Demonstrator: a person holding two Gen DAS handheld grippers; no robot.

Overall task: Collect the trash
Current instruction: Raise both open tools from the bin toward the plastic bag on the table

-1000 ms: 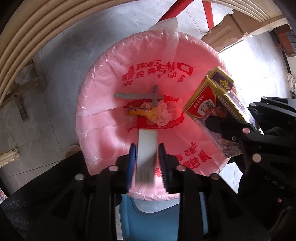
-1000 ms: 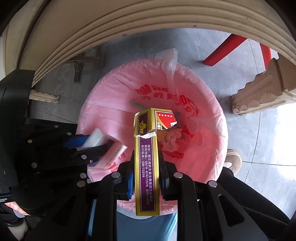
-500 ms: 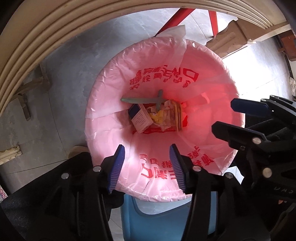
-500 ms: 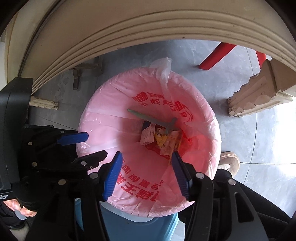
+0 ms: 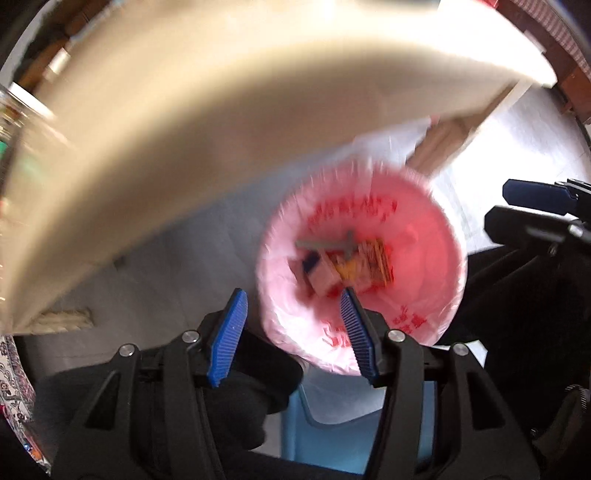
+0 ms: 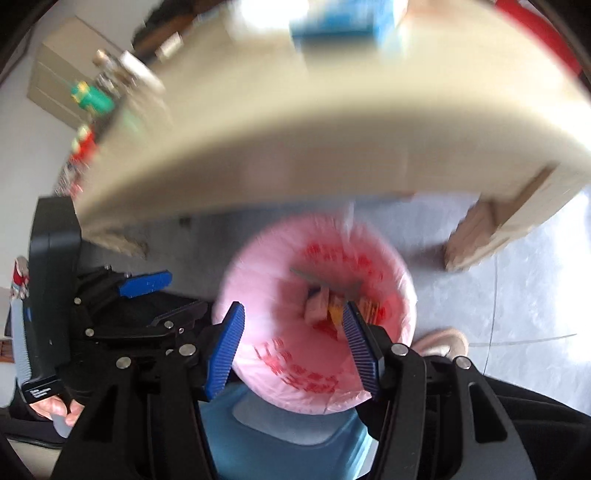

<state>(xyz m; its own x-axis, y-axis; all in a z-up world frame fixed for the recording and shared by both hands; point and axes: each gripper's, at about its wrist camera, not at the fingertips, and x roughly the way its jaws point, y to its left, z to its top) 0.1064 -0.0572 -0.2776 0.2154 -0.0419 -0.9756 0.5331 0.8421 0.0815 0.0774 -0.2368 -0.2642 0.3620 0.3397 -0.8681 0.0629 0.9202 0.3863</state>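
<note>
Both views are motion-blurred. The left gripper point(image 5: 291, 332) has its jaws spread wide and holds nothing; its blue pads point(image 5: 225, 336) frame the near rim of the bin. The right gripper point(image 6: 293, 345) is likewise wide apart and empty.

The trash point(image 5: 343, 262) lies at the bottom of the pink bag point(image 5: 424, 295) that lines the blue bin point(image 5: 332, 439): a small box, a yellow-and-red wrapper and a grey cross-shaped stick can be told apart, the rest is too blurred. In the right view the same pile point(image 6: 328, 302) shows between the right pads, inside the bag point(image 6: 258, 314).

The bin stands on a grey floor point(image 5: 177, 273), just beside a cream table edge point(image 5: 184, 140) that fills the upper part of both views. Blurred items sit on the table top, including a blue box point(image 6: 343, 18). A pink shoe point(image 6: 443, 341) rests on the floor, just beside the bin.
</note>
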